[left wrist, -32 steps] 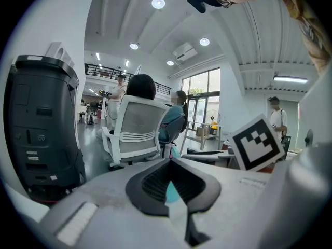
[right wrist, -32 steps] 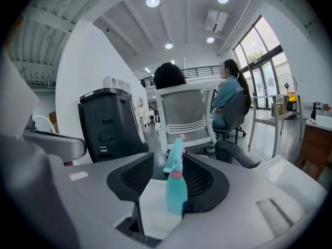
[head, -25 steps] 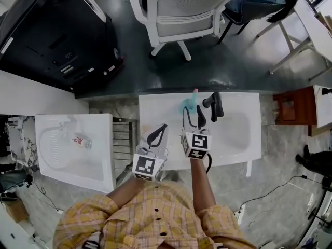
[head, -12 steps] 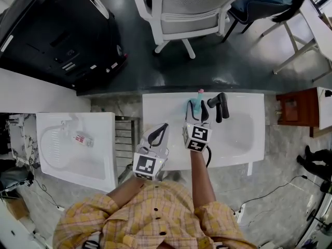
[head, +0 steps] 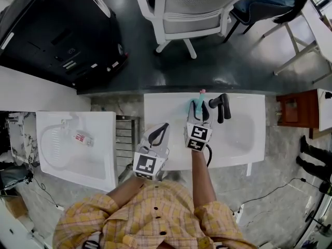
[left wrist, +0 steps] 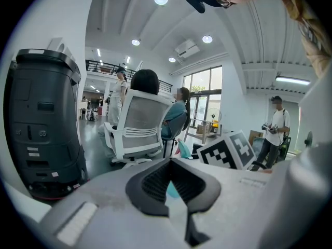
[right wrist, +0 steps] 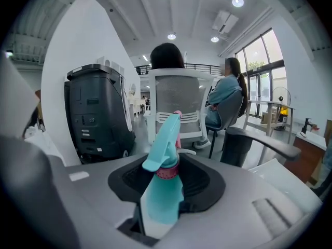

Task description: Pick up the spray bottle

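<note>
Teal plastic with a pink collar, the one spray bottle [head: 197, 106] stands at the far edge of the white bench [head: 166, 105], just left of the single black faucet [head: 222, 108]. The right gripper [head: 197, 114] has its fingers clamped on the bottle's body, one pad on each side. In the right gripper view the trigger head rises above the pads, while the bottle's base is cut off behind the gripper's own housing. No view shows whether the base rests on the bench or hangs clear of it.

There are two white basins. The one [head: 241, 134] set in this bench lies right of the faucet, with nothing visible inside. The other [head: 67, 160], well apart to the left, holds one small white item [head: 83, 138] with a red label, too small to identify.

Of the two grippers, the left gripper [head: 161, 128] sits near the bench's front left edge, its fingers pressed together at the tips and holding nothing. One white office chair [head: 192, 12] and one black machine [head: 57, 35] stand on the dark floor beyond.
</note>
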`<state>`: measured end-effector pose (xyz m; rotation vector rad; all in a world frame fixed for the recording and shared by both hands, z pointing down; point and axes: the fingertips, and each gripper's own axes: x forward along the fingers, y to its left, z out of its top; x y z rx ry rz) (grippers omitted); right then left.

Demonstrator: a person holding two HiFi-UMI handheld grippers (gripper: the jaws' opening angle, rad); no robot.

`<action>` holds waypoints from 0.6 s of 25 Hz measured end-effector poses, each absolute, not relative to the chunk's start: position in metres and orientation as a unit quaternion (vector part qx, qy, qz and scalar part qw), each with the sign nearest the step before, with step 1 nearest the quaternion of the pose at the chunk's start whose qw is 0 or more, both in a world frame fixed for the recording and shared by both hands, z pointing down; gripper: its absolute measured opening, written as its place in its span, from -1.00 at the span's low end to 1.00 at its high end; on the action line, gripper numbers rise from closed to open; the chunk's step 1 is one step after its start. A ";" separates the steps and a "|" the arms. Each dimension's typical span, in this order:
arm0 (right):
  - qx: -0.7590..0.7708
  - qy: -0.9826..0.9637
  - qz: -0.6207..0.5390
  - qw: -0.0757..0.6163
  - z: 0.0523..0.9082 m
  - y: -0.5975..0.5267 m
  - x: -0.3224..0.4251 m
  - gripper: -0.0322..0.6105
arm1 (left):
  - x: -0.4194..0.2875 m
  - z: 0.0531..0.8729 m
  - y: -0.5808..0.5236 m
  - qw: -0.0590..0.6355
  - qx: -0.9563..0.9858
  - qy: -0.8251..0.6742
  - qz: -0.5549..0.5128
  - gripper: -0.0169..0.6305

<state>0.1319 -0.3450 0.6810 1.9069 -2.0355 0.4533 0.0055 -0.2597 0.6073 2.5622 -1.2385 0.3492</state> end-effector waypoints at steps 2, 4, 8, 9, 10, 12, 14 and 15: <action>0.663 -0.715 0.156 0.158 0.680 -0.345 0.131 -0.46 | 0.005 0.607 -0.260 0.136 0.885 -0.429 0.120 -0.95; 0.661 -0.717 0.155 0.160 0.680 -0.345 0.130 -0.46 | 0.003 0.607 -0.259 0.136 0.885 -0.430 0.119 -0.95; 0.659 -0.720 0.152 0.158 0.676 -0.342 0.128 -0.46 | 0.002 0.605 -0.257 0.136 0.884 -0.432 0.116 -0.95; 0.658 -0.721 0.150 0.157 0.675 -0.342 0.127 -0.46 | 0.001 0.605 -0.256 0.135 0.884 -0.432 0.116 -0.95; 0.657 -0.722 0.149 0.156 0.674 -0.340 0.126 -0.46 | 0.001 0.605 -0.255 0.134 0.884 -0.433 0.115 -0.95; 0.655 -0.725 0.147 0.153 0.670 -0.338 0.125 -0.46 | 0.000 0.604 -0.252 0.134 0.884 -0.434 0.114 -0.95; 0.653 -0.728 0.145 0.151 0.666 -0.336 0.125 -0.46 | 0.000 0.601 -0.251 0.131 0.884 -0.435 0.111 -0.95; 0.653 -0.729 0.144 0.150 0.663 -0.335 0.125 -0.46 | 0.000 0.599 -0.251 0.130 0.884 -0.436 0.110 -0.95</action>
